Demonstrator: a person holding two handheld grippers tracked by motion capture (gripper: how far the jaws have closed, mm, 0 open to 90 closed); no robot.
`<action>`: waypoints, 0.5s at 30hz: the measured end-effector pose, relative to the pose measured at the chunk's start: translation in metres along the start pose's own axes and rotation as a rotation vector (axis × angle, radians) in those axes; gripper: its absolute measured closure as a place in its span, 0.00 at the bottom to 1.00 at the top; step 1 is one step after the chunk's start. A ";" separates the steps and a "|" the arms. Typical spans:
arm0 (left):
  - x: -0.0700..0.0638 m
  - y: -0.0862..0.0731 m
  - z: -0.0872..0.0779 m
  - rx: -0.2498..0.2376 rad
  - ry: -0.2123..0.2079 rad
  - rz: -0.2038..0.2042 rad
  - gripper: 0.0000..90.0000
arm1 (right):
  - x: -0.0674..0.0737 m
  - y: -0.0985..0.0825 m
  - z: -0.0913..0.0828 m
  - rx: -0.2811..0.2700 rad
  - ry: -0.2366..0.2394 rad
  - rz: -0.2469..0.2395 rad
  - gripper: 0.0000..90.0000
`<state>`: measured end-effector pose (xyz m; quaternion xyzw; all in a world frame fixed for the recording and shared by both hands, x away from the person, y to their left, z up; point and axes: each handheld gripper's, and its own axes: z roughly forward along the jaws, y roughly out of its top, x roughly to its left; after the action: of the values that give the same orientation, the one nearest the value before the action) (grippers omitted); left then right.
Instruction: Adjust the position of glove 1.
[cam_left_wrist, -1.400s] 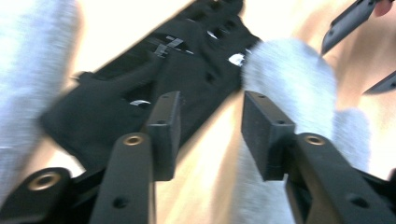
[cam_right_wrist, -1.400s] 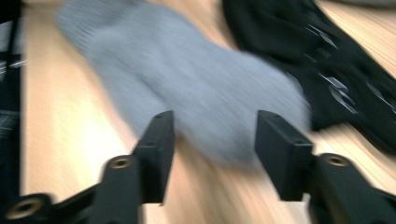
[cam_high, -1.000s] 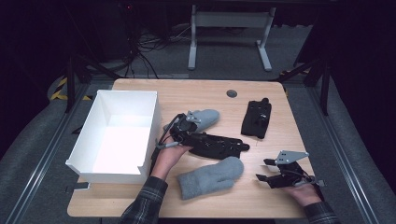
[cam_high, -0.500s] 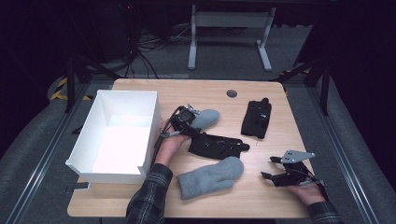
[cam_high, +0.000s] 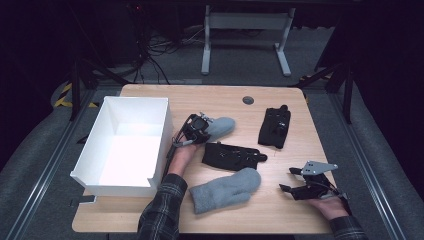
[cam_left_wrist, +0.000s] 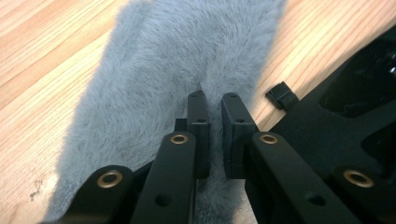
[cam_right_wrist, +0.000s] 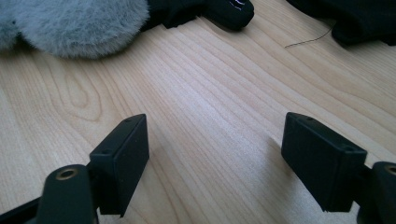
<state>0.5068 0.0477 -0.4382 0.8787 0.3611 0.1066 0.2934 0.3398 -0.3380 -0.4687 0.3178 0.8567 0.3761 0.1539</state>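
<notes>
Two grey mittens lie on the bench (cam_high: 150, 222), and the farther one is in hand. That grey mitten (cam_high: 220, 126) rests near the middle of the bench, just right of the white box (cam_high: 95, 150), with its rounded end pointing right. The left hand-held gripper (cam_high: 201, 131) sits on the mitten's left end; its jaws have just been closing, and in the left gripper view they stand almost together, pinching a fold of the grey fleece (cam_left_wrist: 187, 56) between the pads (cam_left_wrist: 200, 122). Just beside the mitten (on the side toward the person) lies a black glove (cam_high: 232, 156), whose edge shows at the right of the left gripper view.

The second grey mitten (cam_high: 225, 190) lies nearer the person, below the black glove and apart from the held one. Another black glove (cam_high: 274, 127) lies farther right.

The right hand-held gripper (cam_high: 290, 180) rests low at the bench's right front, well apart from the held mitten. Its jaws stand wide with bare wood between them, and the near mitten's fleece lies ahead of them.
</notes>
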 end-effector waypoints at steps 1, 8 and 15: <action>-0.001 0.000 -0.002 -0.008 0.004 -0.008 0.95 | 0.000 0.000 0.000 0.000 0.000 0.000 0.26; 0.001 0.004 -0.023 -0.047 0.038 -0.033 0.96 | 0.000 0.000 0.000 -0.001 -0.002 0.005 0.26; -0.006 0.009 -0.041 -0.080 0.045 -0.039 0.96 | 0.000 0.000 0.000 -0.001 -0.007 0.008 0.26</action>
<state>0.4912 0.0562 -0.3997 0.8565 0.3799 0.1349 0.3223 0.3401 -0.3382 -0.4688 0.3226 0.8547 0.3760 0.1554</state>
